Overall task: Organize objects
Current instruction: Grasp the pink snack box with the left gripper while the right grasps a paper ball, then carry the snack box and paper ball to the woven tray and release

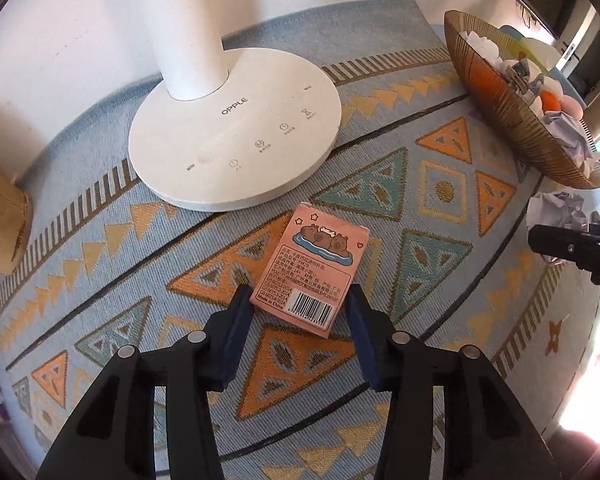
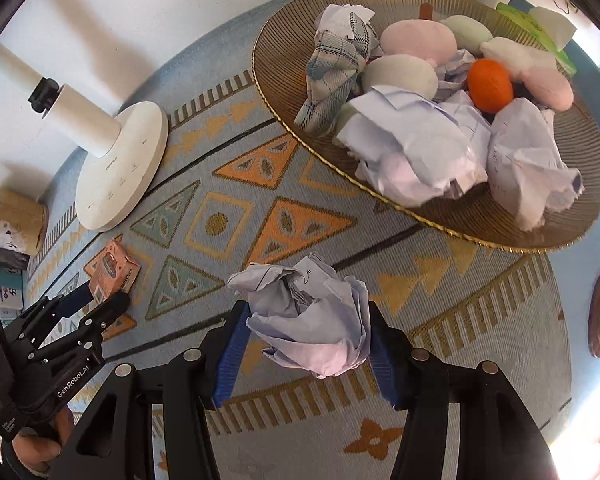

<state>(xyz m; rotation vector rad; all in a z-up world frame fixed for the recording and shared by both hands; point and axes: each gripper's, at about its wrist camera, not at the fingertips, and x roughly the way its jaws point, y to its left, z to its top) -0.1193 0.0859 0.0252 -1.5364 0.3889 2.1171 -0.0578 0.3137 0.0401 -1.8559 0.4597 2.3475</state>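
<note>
A pink card box [image 1: 306, 272] with a cartoon print and a barcode lies on the patterned cloth [image 1: 380, 420]. My left gripper [image 1: 300, 293] points down over it, its blue pads closed against the two long sides of the box's near end. The right wrist view shows the same grip on the box [image 2: 114, 270] by the left gripper [image 2: 104, 300]. My right gripper [image 2: 306, 308] is shut on a crumpled pale paper ball [image 2: 312, 316], held above the cloth just in front of the ribbed golden bowl [image 2: 500, 236].
The bowl [image 1: 500, 120] holds more crumpled paper, a plaid cloth [image 2: 332, 72], soft pastel balls and an orange [image 2: 490, 84]. A white lamp base [image 1: 236, 148] stands behind the box. A brown cardboard piece [image 1: 4, 220] sits at the far left, by the wall.
</note>
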